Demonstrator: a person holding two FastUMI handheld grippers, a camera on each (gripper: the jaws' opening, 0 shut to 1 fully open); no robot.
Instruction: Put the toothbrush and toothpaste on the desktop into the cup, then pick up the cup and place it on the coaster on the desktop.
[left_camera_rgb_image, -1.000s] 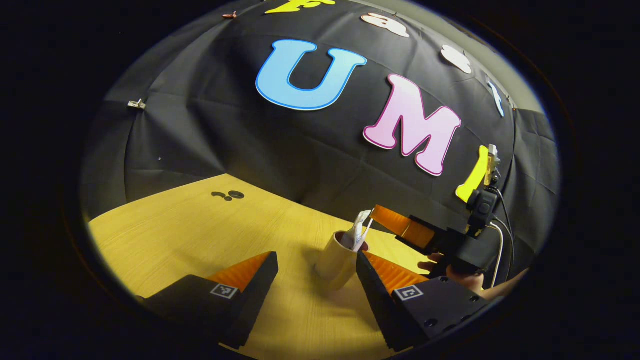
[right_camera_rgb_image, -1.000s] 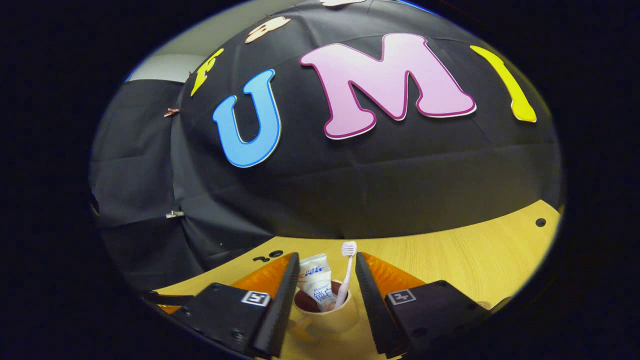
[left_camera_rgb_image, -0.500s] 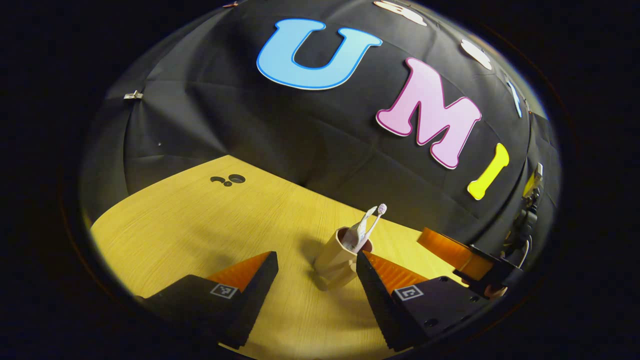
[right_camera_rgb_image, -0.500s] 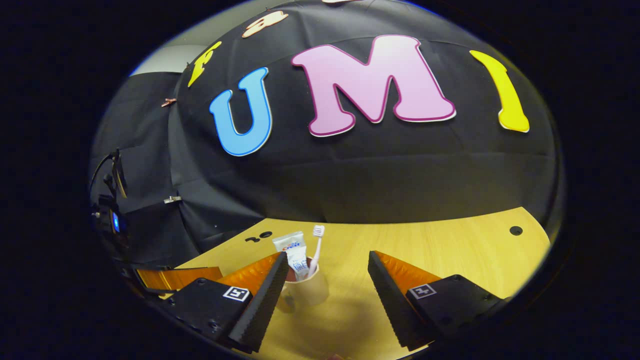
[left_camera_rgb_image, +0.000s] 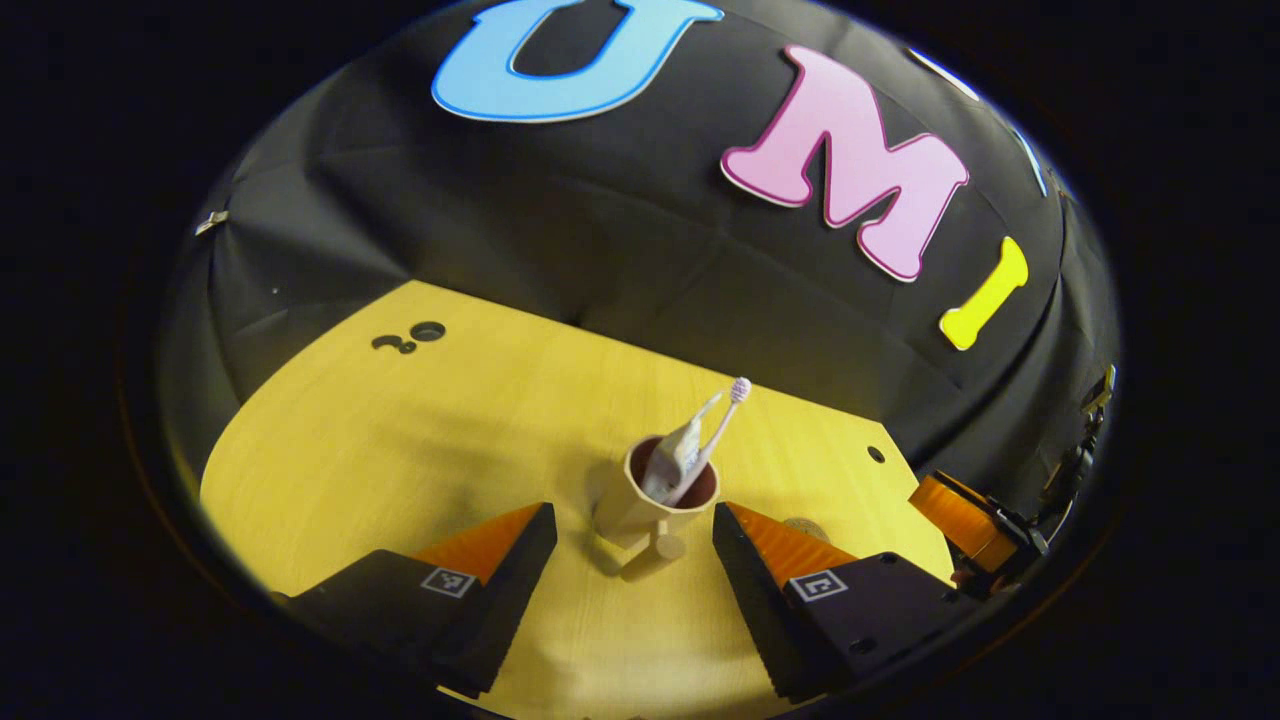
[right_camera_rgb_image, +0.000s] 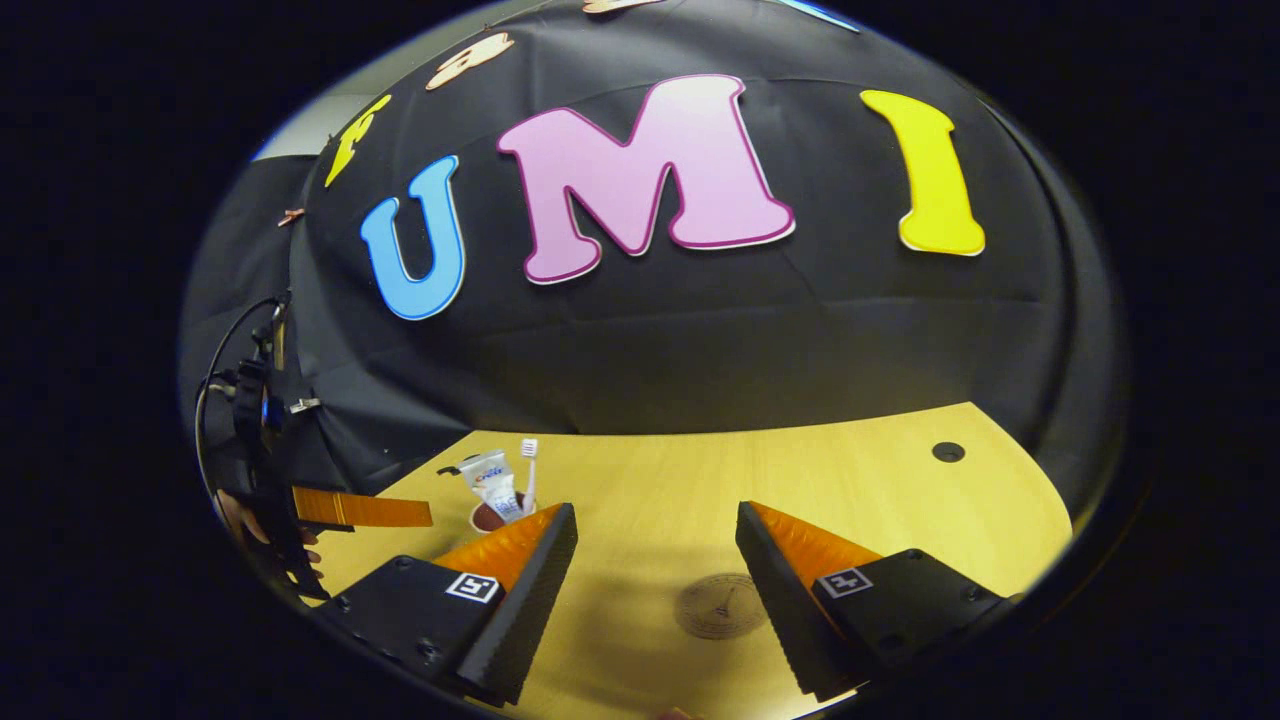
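A tan cup (left_camera_rgb_image: 640, 505) with a small handle stands upright on the wooden table (left_camera_rgb_image: 420, 450). In it lean a white toothpaste tube (left_camera_rgb_image: 678, 452) and a toothbrush (left_camera_rgb_image: 722, 415). My left gripper (left_camera_rgb_image: 632, 512) is open, its fingertips on either side of the cup's base, and I see no contact. My right gripper (right_camera_rgb_image: 655, 512) is open too, over bare table, with a round brown coaster (right_camera_rgb_image: 720, 605) lying between its fingers. In the right gripper view the cup (right_camera_rgb_image: 488, 517) sits behind the left finger, and the left gripper (right_camera_rgb_image: 350, 508) reaches toward it.
The coaster (left_camera_rgb_image: 806, 524) peeks out behind my left gripper's right finger, close to the cup's right. The right gripper (left_camera_rgb_image: 965, 510) is at the far right. Small holes (left_camera_rgb_image: 410, 338) mark the tabletop, another hole (right_camera_rgb_image: 947, 451) lies far right. A hand (right_camera_rgb_image: 235, 512) holds the left gripper.
My right gripper opened and drew back to the right, away from the cup. My left gripper tilted down and shifted so the cup now sits between its fingertips.
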